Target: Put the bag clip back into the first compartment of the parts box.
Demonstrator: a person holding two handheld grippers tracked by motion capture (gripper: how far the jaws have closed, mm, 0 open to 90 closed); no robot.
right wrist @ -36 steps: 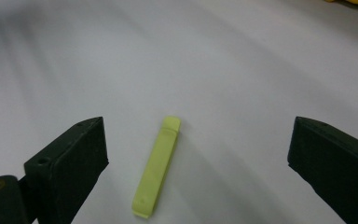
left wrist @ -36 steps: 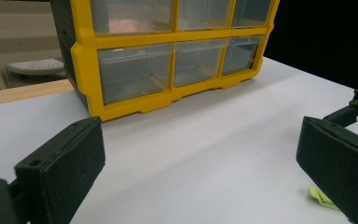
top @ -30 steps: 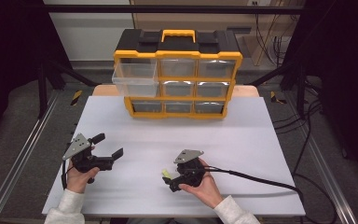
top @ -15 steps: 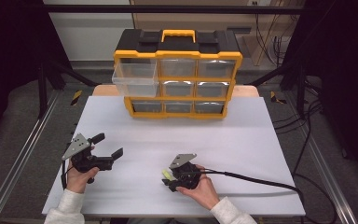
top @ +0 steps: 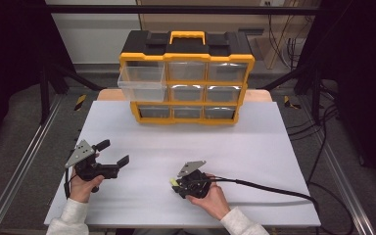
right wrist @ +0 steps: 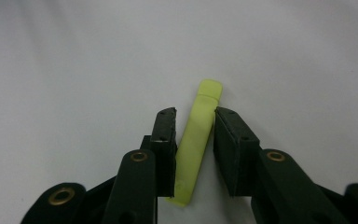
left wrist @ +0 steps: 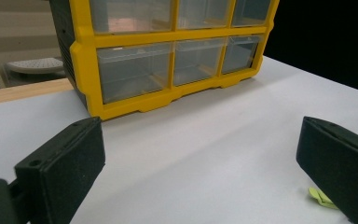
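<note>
One white table (top: 254, 147) carries everything: a yellow-and-black drawer organizer (top: 186, 73) at its far edge, with the top-left clear drawer (top: 142, 83) pulled out, well apart from both hands. Nothing lies between it and the grippers. The left gripper (top: 111, 154) sits near the left edge with jaws spread wide and empty. The right gripper (right wrist: 195, 140), low on the table near the front, has just been closing its jaws around a yellow-green plastic strip (right wrist: 196, 140), which lies flat between them, pads nearly touching its sides.
</note>
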